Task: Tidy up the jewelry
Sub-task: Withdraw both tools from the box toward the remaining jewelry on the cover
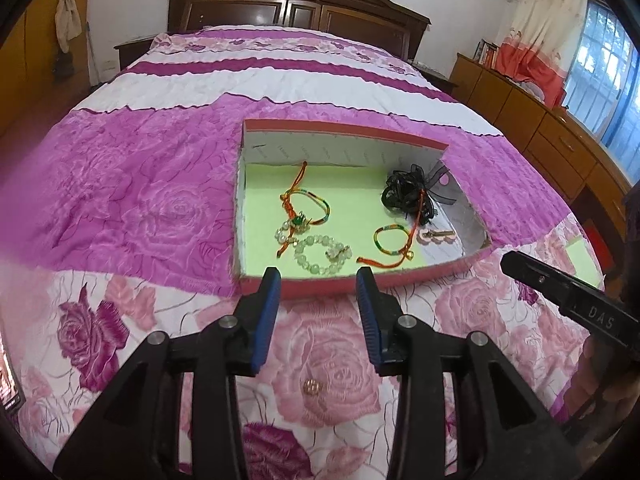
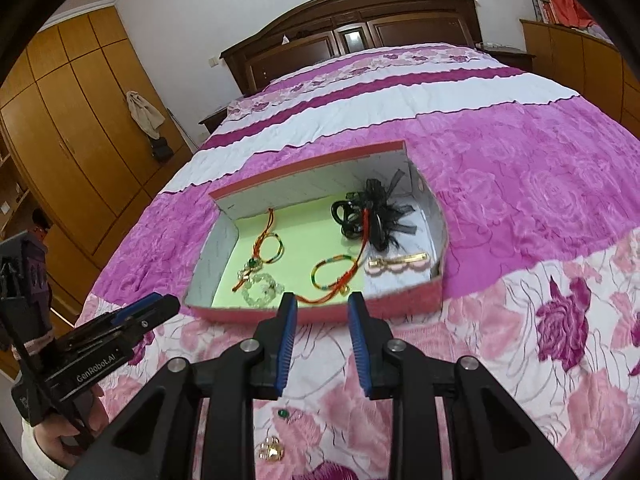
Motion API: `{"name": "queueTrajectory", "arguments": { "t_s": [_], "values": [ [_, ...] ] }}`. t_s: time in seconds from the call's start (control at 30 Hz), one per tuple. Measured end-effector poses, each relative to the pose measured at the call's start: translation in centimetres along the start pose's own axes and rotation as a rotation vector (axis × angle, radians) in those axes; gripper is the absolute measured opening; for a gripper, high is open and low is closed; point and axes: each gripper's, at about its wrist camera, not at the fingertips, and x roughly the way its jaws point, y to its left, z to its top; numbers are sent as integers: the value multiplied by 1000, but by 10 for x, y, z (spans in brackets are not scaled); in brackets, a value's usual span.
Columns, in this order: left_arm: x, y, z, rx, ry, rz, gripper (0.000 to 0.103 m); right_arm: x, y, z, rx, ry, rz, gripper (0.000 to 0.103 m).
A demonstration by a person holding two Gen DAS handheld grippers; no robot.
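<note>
Below my left gripper [image 1: 318, 276], at 6 o'clock, lies a small gold ring [image 1: 312, 387]: light, rigid, slippery. I would pinch across its band; both left and right gripper [image 2: 322, 300] stand wide, holding nothing.

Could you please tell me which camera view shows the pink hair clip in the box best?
The right wrist view: the hair clip lies unobstructed near the box's front right corner. In the left wrist view it appears smaller, partly crossed by a cord.
</note>
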Motion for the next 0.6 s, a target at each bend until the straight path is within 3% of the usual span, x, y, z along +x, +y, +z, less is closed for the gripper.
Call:
{"name": "queueTrajectory", "arguments": {
  "t_s": [0.6],
  "values": [
    [-4,-6,-38,12,70,-22,32,-20,5,-51,-9,62,-11,29]
  ]
}}
